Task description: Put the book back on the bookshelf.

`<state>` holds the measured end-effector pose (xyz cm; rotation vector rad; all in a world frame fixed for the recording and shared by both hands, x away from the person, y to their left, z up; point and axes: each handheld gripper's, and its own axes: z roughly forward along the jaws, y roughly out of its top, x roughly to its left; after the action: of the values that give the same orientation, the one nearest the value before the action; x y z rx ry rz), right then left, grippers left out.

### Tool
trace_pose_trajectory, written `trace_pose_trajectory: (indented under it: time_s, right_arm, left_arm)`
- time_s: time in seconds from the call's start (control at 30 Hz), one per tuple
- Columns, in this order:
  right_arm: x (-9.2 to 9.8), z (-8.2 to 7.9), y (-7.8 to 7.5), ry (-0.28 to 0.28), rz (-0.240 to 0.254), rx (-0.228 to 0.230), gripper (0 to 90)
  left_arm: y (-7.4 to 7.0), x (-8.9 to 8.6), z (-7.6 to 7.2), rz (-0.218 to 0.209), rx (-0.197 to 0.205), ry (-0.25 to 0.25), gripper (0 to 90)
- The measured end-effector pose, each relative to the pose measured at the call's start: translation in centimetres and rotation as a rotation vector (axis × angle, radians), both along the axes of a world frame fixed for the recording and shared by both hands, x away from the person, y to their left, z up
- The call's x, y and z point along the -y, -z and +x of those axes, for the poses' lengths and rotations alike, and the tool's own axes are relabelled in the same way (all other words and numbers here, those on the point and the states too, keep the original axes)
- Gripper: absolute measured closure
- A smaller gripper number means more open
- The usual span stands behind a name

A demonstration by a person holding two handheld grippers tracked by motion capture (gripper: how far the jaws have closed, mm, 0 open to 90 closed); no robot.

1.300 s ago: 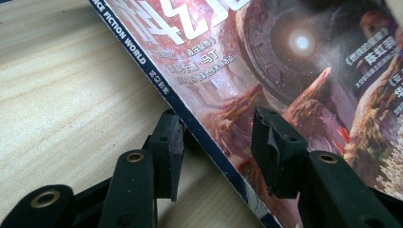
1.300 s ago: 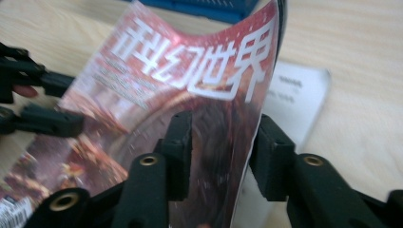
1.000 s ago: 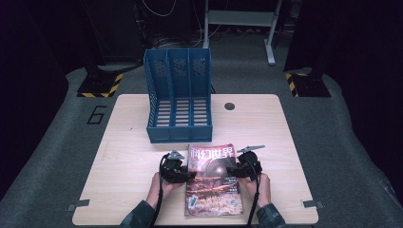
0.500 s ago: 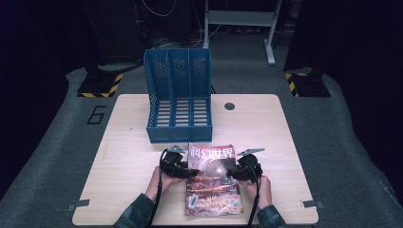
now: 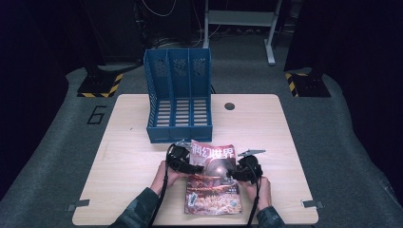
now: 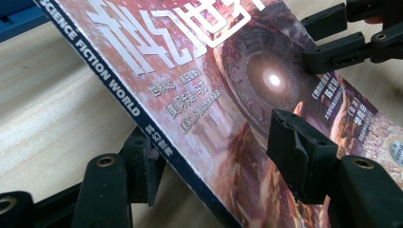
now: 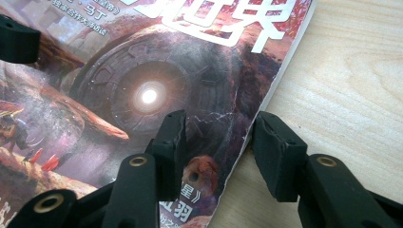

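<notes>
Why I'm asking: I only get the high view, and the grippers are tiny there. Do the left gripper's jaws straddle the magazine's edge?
Observer: Yes. In the left gripper view, the left gripper has one jaw over the table beside the spine of the magazine and the other over the cover. The jaws have just been opening, and neither pad clamps it.
Operator: And the right one?
Observer: In the right gripper view, the right gripper straddles the opposite page edge. It is open too, with its jaws clear of that edge.
Operator: Any lettering on the spine?
Observer: SCIENCE FICTION WORLD, white on dark blue.
</notes>
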<state>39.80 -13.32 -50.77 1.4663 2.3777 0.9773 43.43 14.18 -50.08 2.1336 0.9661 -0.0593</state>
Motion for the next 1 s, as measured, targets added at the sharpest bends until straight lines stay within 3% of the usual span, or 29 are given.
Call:
trace_pose_trajectory:
  time_s: [0.2, 0.23, 0.37, 0.5, 0.6, 0.7, 1.0]
  right_arm:
    - [0.0, -0.2, 0.1, 0.014, 0.01, 0.005, 55.9]
    - [-0.1, -0.2, 0.0, 0.024, 0.012, -0.001, 55.9]
    - [0.0, -0.2, 0.1, 0.015, 0.015, 0.014, 55.8]
    - [0.1, 0.0, 0.1, -0.003, 0.005, 0.014, 55.7]
    - [0.2, 0.2, 0.0, -0.004, 0.018, -0.012, 53.7]
    - [0.2, 0.4, -0.1, -0.017, 0.028, -0.025, 50.5]
    - [0.6, 1.6, -0.3, -0.09, 0.044, -0.059, 38.7]
  left_arm:
    - [0.1, 1.0, 0.3, 0.027, -0.009, 0.026, 44.7]
    - [0.1, 1.1, 0.4, 0.05, 0.003, 0.045, 46.0]
    - [0.0, 1.2, 0.3, 0.041, 0.008, 0.024, 54.8]
    - [-0.1, 1.2, 0.2, 0.042, 0.014, 0.033, 59.3]
    - [-0.2, 1.1, 0.1, 0.041, 0.031, 0.041, 63.8]
    - [-0.3, 1.0, 0.0, 0.016, 0.02, 0.034, 66.5]
    - [-0.9, 0.4, -1.3, -0.079, 0.11, 0.026, 72.4]
